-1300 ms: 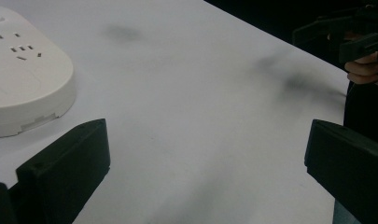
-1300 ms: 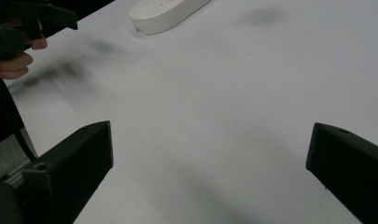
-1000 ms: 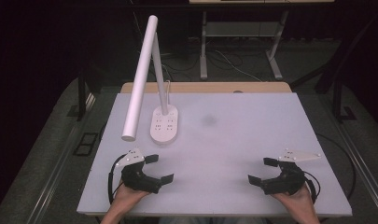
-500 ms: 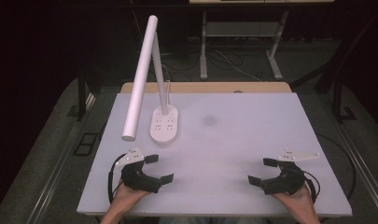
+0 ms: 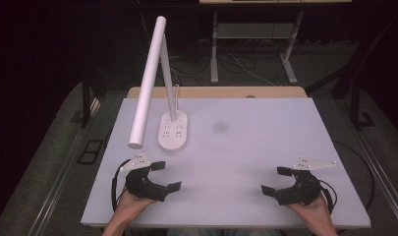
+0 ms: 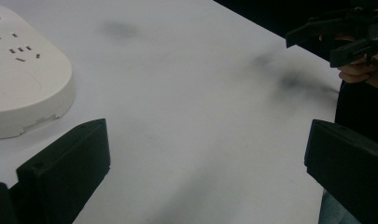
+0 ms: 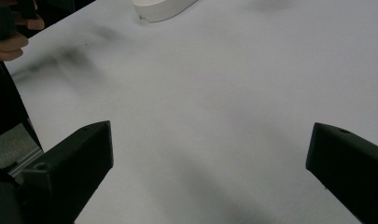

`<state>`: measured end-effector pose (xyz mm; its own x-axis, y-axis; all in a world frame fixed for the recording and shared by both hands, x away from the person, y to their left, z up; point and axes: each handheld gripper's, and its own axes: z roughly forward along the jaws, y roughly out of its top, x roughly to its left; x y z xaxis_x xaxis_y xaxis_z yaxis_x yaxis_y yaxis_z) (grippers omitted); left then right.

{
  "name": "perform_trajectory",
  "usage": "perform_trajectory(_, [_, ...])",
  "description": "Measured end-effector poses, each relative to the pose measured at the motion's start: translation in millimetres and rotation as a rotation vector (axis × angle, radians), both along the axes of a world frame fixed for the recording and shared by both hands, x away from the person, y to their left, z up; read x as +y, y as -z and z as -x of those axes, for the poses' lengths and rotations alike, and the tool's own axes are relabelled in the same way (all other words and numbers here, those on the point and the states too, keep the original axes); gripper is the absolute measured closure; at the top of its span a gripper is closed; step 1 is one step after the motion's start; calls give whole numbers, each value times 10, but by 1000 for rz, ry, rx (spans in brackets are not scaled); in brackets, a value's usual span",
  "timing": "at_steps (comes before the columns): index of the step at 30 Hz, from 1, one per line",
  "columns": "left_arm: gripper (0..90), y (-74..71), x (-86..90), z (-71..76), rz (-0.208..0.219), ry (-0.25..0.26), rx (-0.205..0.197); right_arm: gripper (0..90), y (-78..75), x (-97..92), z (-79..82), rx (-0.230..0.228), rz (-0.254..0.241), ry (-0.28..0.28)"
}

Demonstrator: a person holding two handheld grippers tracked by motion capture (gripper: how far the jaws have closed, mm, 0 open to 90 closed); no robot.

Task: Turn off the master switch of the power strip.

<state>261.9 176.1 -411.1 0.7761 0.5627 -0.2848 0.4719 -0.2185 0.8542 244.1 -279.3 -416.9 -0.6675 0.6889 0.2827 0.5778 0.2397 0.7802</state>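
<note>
A white desk lamp stands at the table's back left. Its oval base (image 5: 174,130) has sockets on top, and its long tube head (image 5: 146,83) slants down toward the front. My left gripper (image 5: 168,176) rests open near the front left edge, in front of the lamp base (image 6: 23,88), with nothing between its jaws (image 6: 207,172). My right gripper (image 5: 274,180) is open at the front right, held low over bare table (image 7: 210,172). The lamp base (image 7: 163,8) lies far off in the right gripper view. The right gripper (image 6: 338,39) also appears far off in the left gripper view.
The white table (image 5: 265,132) has a faint dark smudge (image 5: 220,127) near its middle. A wooden strip (image 5: 221,92) runs along its back edge. Dark floor, cables and a metal frame (image 5: 255,34) lie behind. The hand holding the left gripper (image 7: 9,32) is at the top left of the right gripper view.
</note>
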Motion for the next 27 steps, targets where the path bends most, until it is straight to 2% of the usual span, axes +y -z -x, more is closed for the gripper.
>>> perform_trajectory(7, [0,-38,27,-26,-18,5,13,0,-7,-4,4,6,0,1])
perform_trajectory(15, [0,-105,52,-74,-17,-6,25,0,-7,-9,3,5,1,2])
perform_trajectory(27, [0,-211,112,-203,-30,-10,38,0,-1,-16,1,7,4,1])
